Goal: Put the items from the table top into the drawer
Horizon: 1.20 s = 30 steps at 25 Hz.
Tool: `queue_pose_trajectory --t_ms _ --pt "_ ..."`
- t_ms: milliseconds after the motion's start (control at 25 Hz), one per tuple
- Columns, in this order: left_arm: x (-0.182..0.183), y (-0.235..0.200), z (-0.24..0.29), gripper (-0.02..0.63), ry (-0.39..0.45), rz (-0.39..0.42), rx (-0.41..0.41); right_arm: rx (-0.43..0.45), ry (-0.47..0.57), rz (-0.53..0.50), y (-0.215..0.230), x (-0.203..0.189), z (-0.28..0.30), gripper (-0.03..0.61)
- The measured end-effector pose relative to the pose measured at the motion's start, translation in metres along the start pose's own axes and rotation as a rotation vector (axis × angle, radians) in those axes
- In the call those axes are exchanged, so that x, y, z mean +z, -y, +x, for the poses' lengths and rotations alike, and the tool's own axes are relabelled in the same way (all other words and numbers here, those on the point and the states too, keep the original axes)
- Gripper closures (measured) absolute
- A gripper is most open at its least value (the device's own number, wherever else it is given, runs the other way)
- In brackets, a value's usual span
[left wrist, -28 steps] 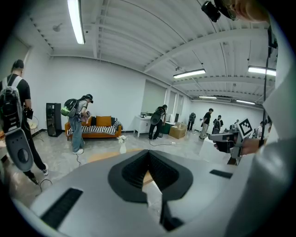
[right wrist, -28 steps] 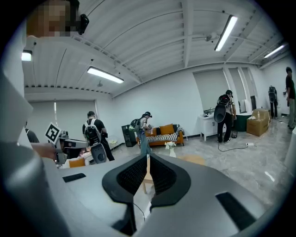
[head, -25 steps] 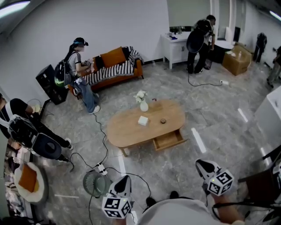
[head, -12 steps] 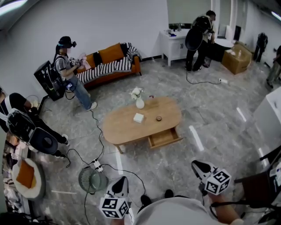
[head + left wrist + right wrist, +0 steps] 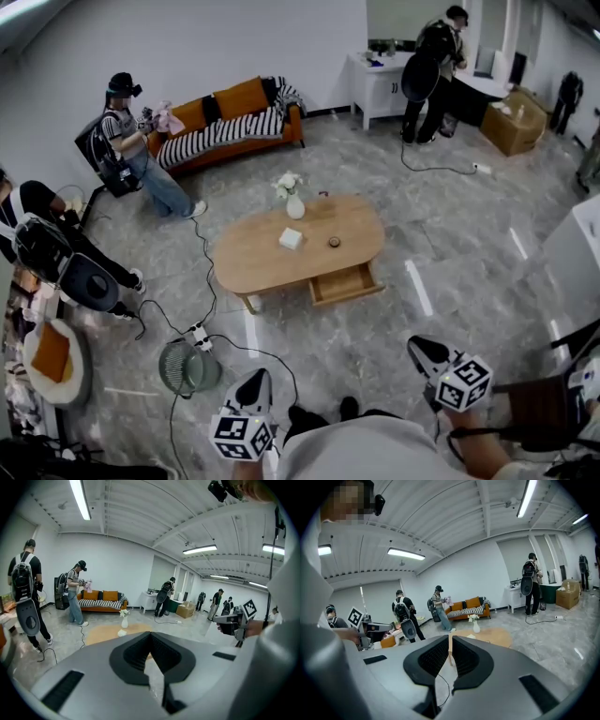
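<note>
1. Jaws on the left gripper are pressed together with nothing between them. Those on the right gripper stand almost closed, only a thin slit showing, and are also empty.
2. Over the last second, the table has drifted a little up and to the left in the head view. Both grippers stay low at the bottom edge, well apart from it.
3. A person in a striped top has walked left, away from the sofa. Nothing on the table top has moved.
4. Judging from this, the task has not started. No item has been lifted, and the wearer must first get close to the table.
5. Count on the table top: one vase with white flowers, one white box and one small dark round thing, which is too small to identify. That makes three items.
6. One drawer hangs pulled out from the near side of the table and looks empty, so it needs no opening.
7. Two grippers are in play, and each needs to open before picking anything up.
</note>
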<state>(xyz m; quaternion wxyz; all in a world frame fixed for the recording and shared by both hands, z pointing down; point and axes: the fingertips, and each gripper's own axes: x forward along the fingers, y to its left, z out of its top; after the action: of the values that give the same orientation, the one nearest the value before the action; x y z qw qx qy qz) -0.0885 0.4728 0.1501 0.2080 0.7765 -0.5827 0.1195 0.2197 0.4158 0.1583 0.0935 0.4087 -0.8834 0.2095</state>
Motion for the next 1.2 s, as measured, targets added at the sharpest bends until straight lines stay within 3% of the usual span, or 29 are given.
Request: queue_pose_trajectory --t_ms 600,1200 --pt "-0.005 -0.003 0.023 0.612 -0.034 0.0 -0.026 -0.048 -0.058 0.029 0.018 -0.013 0.011 0.531" --pt "0.042 -0.085 0.09 0.612 -0.049 0.015 -0.093 -0.1 -0.047 0.035 0.011 0.032 0.103 0.531"
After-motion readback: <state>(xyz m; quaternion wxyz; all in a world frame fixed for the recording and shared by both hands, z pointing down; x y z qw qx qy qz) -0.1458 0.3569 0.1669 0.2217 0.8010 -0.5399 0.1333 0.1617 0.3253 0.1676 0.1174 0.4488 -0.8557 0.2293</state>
